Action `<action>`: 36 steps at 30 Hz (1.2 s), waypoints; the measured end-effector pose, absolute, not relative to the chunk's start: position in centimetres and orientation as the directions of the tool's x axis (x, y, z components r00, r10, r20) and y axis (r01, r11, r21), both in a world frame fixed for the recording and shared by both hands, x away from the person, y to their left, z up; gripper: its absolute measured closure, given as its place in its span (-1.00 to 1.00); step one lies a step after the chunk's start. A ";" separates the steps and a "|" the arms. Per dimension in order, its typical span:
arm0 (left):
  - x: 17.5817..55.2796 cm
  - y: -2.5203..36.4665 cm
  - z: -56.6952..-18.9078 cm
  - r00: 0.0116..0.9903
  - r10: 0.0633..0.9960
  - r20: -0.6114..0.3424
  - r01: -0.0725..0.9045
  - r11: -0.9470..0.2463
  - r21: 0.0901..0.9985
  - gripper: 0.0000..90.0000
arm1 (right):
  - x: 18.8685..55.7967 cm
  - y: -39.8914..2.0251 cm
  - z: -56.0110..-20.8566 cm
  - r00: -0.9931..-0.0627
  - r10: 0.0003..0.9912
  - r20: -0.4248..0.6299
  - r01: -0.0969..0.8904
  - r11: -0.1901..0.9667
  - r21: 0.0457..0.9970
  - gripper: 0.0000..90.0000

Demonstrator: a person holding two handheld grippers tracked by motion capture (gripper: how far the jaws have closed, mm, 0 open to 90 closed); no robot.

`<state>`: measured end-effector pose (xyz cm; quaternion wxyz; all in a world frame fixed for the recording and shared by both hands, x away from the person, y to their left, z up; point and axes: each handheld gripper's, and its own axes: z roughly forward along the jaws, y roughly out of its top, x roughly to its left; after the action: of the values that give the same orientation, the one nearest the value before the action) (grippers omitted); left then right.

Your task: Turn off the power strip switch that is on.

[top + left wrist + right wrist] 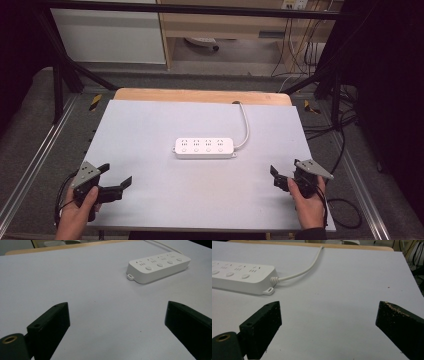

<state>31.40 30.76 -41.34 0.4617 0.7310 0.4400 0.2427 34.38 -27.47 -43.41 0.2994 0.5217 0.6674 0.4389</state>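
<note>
Left claw (116, 174), right claw (274, 177) agape; power strip (204, 148) cable cut off.

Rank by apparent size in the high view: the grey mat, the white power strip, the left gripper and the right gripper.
1. Grey mat.
2. White power strip.
3. Left gripper and right gripper: they look about alike, so no ranking.

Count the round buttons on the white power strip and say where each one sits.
4. They sit in one row along the near side of the power strip, one below each socket group: far left, centre left, centre right, far right.
</note>
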 end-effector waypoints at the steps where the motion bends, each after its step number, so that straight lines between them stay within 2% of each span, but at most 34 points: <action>1: 31.4 30.8 -41.4 0.494 0.868 -0.051 0.420 -0.186 0.888 -0.87 | 34.4 -27.4 -43.4 -0.279 0.959 0.059 0.433 0.071 0.899 -0.85; 10: 31.4 30.8 -41.4 0.494 0.868 -0.050 0.417 -0.186 0.890 -0.87 | 34.3 -27.1 -42.9 -0.289 0.954 0.079 0.456 0.064 0.888 -0.92; 20: 31.4 30.7 -41.4 0.495 0.867 -0.047 0.418 -0.191 0.888 -0.87 | 34.0 -26.5 -42.4 -0.319 0.944 0.079 0.439 0.074 0.896 -0.94; 25: 31.4 30.7 -41.4 0.497 0.867 -0.037 0.419 -0.202 0.885 -0.87 | 34.0 -25.7 -42.0 -0.351 0.932 0.093 0.446 0.078 0.892 -0.95; 36: 31.5 30.6 -41.6 0.491 0.870 -0.040 0.424 -0.199 0.884 -0.87 | 34.6 -22.2 -38.6 -0.484 0.872 0.075 0.380 0.133 0.915 -0.91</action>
<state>31.51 30.64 -41.62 0.4543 0.7342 0.4408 0.2457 34.60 -22.25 -38.60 0.2514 0.4412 0.7094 0.4888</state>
